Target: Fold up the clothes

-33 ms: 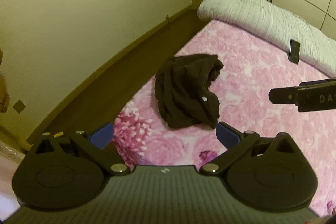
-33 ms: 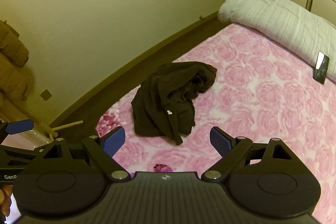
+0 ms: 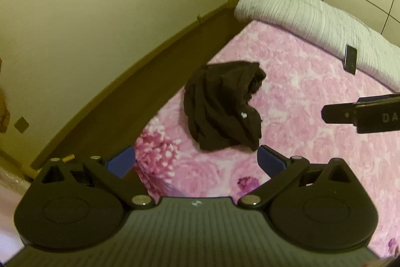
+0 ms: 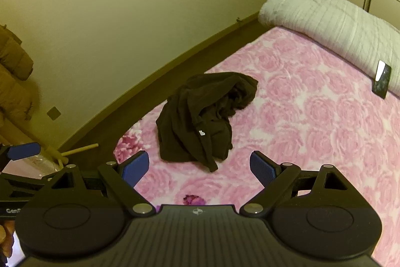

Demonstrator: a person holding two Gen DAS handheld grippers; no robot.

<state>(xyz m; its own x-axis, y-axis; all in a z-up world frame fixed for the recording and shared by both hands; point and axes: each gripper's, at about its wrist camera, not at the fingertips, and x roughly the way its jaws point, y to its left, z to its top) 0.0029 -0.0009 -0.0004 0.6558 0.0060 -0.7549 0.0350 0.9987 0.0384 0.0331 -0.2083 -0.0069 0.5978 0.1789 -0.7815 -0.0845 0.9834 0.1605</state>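
- One dark brown garment point(image 3: 221, 105) is seen lying crumpled in a loose heap on the pink rose-patterned bedspread point(image 3: 312, 142), near the bed's left edge and well apart from everything else on the bed.
- Its fabric is bunched into deep folds and ridges, with one rounded lobe pushed toward the far end and a narrower tail trailing toward the cameras; no sleeve or collar can be told apart with certainty.
- A small white label point(image 4: 201, 132) is shown on the upper surface of the heap (it appears in both views, too small to be read).
- The left gripper point(image 3: 196, 159) is held above the near end of the bed with its blue-padded fingers point(image 3: 271, 159) spread wide; nothing is held between them, and the garment lies just beyond the tips, untouched.
- The right gripper point(image 4: 199, 168) is likewise held spread apart and empty, its blue pads point(image 4: 135, 167) framing the near tail of the garment without contact.
- A white ribbed quilt point(image 4: 332, 24) is rolled along the far end of the bed, and a dark phone point(image 4: 381, 79) is propped against its edge.
- A brown padded coat point(image 4: 13, 81) is seen against the cream wall at the left of the right wrist view.
- A strip of dark floor point(image 3: 150, 81) is visible between the wall and the bed.
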